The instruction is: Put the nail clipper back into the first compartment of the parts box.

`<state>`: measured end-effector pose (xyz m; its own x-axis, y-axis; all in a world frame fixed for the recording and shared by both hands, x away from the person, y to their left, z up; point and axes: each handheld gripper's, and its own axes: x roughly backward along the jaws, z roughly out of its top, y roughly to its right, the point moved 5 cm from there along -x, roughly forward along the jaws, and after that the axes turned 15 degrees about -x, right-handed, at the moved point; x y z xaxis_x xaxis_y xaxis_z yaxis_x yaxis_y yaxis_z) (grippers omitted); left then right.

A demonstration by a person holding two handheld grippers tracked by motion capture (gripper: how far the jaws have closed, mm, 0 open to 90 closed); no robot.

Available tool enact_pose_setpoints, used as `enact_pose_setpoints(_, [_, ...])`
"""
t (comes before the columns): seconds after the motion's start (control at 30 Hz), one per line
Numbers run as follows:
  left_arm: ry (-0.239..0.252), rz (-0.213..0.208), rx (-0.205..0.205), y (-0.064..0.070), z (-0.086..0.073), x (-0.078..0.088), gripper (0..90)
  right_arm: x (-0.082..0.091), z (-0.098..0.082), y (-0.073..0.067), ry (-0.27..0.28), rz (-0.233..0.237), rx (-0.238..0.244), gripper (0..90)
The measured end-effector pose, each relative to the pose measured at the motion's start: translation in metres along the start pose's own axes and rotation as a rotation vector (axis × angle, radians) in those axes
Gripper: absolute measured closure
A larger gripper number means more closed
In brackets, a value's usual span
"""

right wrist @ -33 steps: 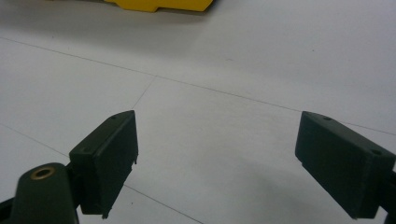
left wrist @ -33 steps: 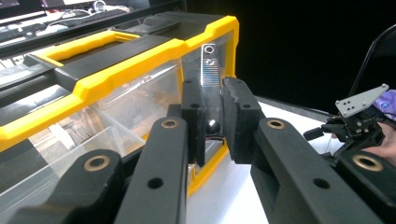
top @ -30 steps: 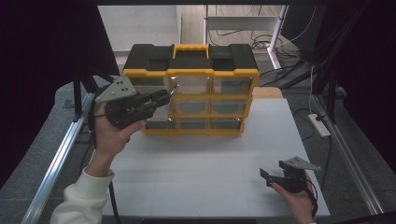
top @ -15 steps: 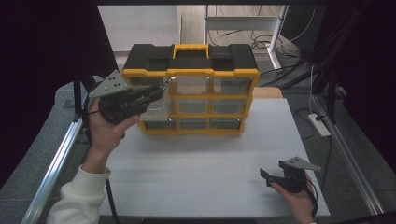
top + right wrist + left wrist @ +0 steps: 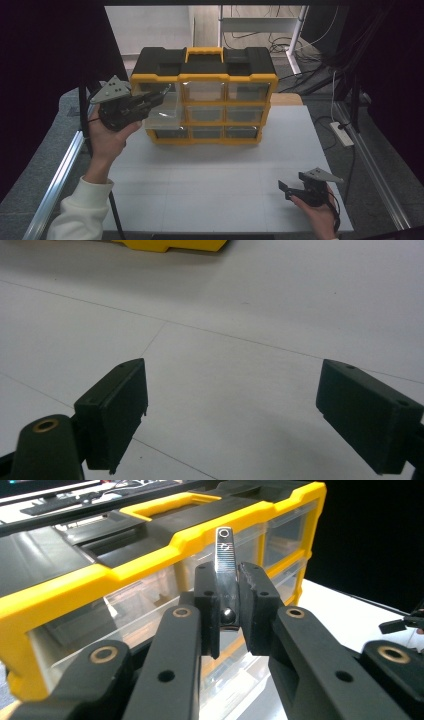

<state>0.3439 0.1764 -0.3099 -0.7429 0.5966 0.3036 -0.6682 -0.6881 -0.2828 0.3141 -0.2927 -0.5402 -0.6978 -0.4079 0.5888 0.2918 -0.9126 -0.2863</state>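
The left tongs (image 5: 228, 605) clamp a metal nail clipper (image 5: 225, 562) upright, long axis vertical, before the yellow drawer organizer (image 5: 204, 95); the right tongs (image 5: 235, 415) gape over the table (image 5: 220, 190)

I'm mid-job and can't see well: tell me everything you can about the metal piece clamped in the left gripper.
The metal piece is a narrow, flat, shiny silvery strip that looks like a nail clipper. A ribbed, file-like face runs up its length, with a small round hole near the top end and a round rivet low down. It stands upright, pinched between the left gripper's two black pads, its top sticking out above them. Behind it is the yellow and black drawer organizer, with a clear drawer pulled out below.
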Motion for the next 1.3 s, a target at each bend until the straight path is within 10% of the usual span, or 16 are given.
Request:
enact_pose_setpoints(0.43, [-0.006,0.024,0.013,-0.005,-0.008,-0.002,78.4,-0.001,-0.001,0.000,-0.003,-0.005,0.006,13.9])
enact_pose_setpoints(0.67, [0.039,0.056,0.021,0.002,-0.004,0.004,42.0,0.000,-0.001,0.000,-0.003,-0.001,0.005,13.9])
enact_pose_setpoints(0.9, [0.069,-0.024,0.021,0.016,-0.004,0.006,26.4,-0.001,0.000,0.001,-0.002,-0.005,-0.001,13.9])
enact_pose_setpoints(1.3, [0.129,-0.092,0.053,0.029,-0.006,0.017,24.1,0.001,0.000,0.001,0.005,-0.006,-0.007,13.8])
